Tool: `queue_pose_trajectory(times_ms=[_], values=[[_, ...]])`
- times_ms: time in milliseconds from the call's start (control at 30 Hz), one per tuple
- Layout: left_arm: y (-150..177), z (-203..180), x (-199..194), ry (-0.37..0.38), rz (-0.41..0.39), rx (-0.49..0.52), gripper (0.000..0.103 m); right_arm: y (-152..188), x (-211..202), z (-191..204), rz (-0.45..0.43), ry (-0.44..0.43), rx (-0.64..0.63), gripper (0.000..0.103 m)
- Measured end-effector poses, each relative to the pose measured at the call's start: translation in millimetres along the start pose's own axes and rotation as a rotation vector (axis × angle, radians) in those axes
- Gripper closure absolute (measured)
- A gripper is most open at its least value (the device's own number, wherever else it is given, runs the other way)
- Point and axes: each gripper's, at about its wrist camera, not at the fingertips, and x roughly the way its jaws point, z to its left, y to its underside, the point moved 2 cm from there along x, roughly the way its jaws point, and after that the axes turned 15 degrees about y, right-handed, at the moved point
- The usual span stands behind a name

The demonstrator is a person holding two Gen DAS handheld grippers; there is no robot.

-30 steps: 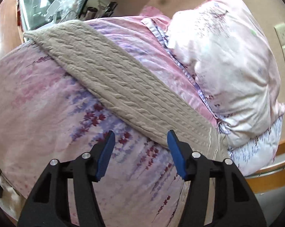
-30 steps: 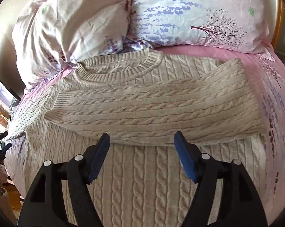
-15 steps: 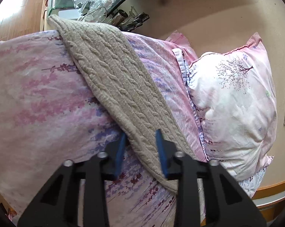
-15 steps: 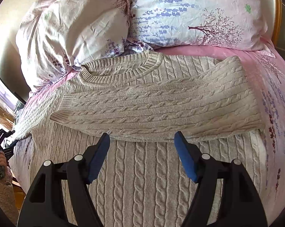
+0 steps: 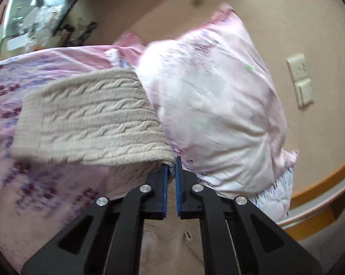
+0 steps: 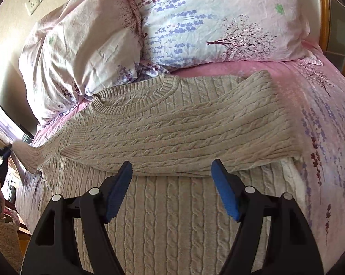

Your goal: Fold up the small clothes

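Sweater (image 6: 179,128), beige cable-knit, lies on the bed (image 6: 328,105) with its collar at the head edge against two floral pillows (image 6: 85,52). Left gripper (image 5: 171,171) pinches one sleeve (image 5: 87,123), lifted beside a pillow; right gripper (image 6: 172,171) hovers wide apart over the folded sleeve.

Two pillows (image 6: 149,29) block head of bed (image 6: 328,105), touching sweater (image 6: 172,123) collar. Left claw (image 5: 171,171) pressed close beside pillow (image 5: 218,105). Bare bedsheet right of sweater gives passing room.
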Motion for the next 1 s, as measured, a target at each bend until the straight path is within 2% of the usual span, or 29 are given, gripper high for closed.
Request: queue_pose_trajectory(times_ms=[100,233,300,367,433,467,500,533,633,800,867,900,933,1000], values=[[40.3,-53.2,48.3,0.103,0.134,0.126,0.098,-0.7,-0.9,-8.1,-0.004,0.004,0.017,0.03],[107.5,-89.6,109.4,0.157,0.294,0.245,0.098,0.7,-0.1,-13.8,0.001,0.01,0.029,0.03],[137.8,-88.8,135.0,0.138,0.366,0.268,0.097,1.8,0.6,-14.2,0.004,0.012,0.027,0.03],[170.7,-75.3,164.0,0.081,0.475,0.271,0.096,2.8,1.4,-14.9,0.009,0.012,0.025,0.03],[193.2,-55.1,184.2,0.037,0.562,0.245,0.089,3.9,1.6,-16.1,0.016,0.01,0.024,0.03],[197.8,-47.8,187.1,0.026,0.582,0.229,0.087,4.2,2.0,-17.3,0.02,0.01,0.027,0.03],[199.9,-40.1,187.9,0.027,0.599,0.204,0.078,4.2,2.4,-18.2,0.022,0.008,0.029,0.03],[196.9,-35.0,185.2,0.033,0.597,0.183,0.068,3.9,3.0,-18.7,0.025,0.007,0.032,0.03],[171.6,-23.5,167.7,0.045,0.519,0.111,0.052,2.7,3.4,-16.0,0.028,0.004,0.031,0.03],[130.2,-6.5,149.4,0.004,0.385,0.007,0.054,2.2,1.4,-3.2,0.013,-0.016,0.003,0.03],[122.0,1.7,146.4,-0.003,0.354,-0.048,0.064,2.6,0.8,-0.3,0.009,-0.02,-0.002,0.03],[120.1,3.4,146.3,-0.001,0.343,-0.069,0.073,2.7,0.3,0.0,0.006,-0.02,-0.002,0.03],[119.2,3.6,146.8,0.006,0.332,-0.085,0.087,2.6,0.2,-0.6,0.004,-0.017,-0.001,0.03],[120.4,-4.6,150.6,0.031,0.322,-0.076,0.093,1.0,-0.1,-4.5,0.002,-0.016,0.011,0.03]])
